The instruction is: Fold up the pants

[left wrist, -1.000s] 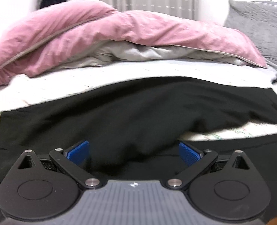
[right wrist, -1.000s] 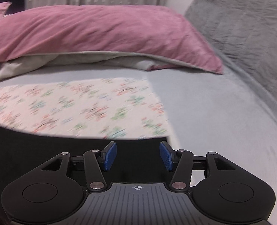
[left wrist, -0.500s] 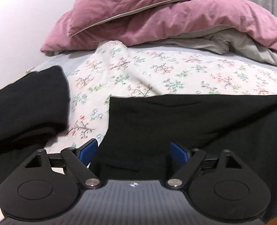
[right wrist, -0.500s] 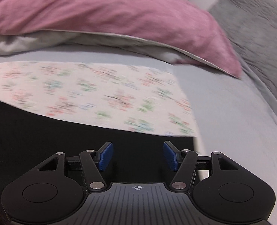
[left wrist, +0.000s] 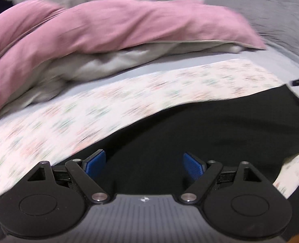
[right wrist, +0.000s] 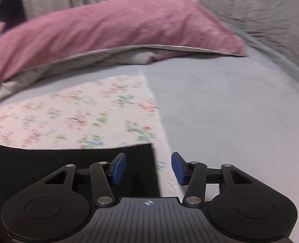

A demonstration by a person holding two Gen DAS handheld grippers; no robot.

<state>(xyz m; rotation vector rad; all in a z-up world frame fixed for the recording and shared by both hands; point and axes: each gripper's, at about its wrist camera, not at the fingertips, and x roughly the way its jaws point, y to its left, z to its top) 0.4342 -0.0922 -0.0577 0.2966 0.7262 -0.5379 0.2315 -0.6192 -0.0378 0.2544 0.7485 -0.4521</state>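
The black pants (left wrist: 220, 129) lie flat on a floral sheet (left wrist: 88, 117) on the bed. In the left wrist view my left gripper (left wrist: 144, 165) is open and empty, low over the black cloth near its far edge. In the right wrist view my right gripper (right wrist: 148, 168) is open and empty, over the right end corner of the pants (right wrist: 68, 166); the cloth's edge runs between its blue pads (right wrist: 119, 168).
A pink duvet (left wrist: 108, 26) with grey lining is piled at the back of the bed. A grey blanket (right wrist: 260, 10) rises at the right. Grey bedsheet (right wrist: 230, 105) lies right of the floral sheet. Curtains hang behind.
The left view has swung from the pants' left end toward the right, now blurred with motion. The right gripper has shifted right, so the pants' corner now lies between its pads. Both stay open.
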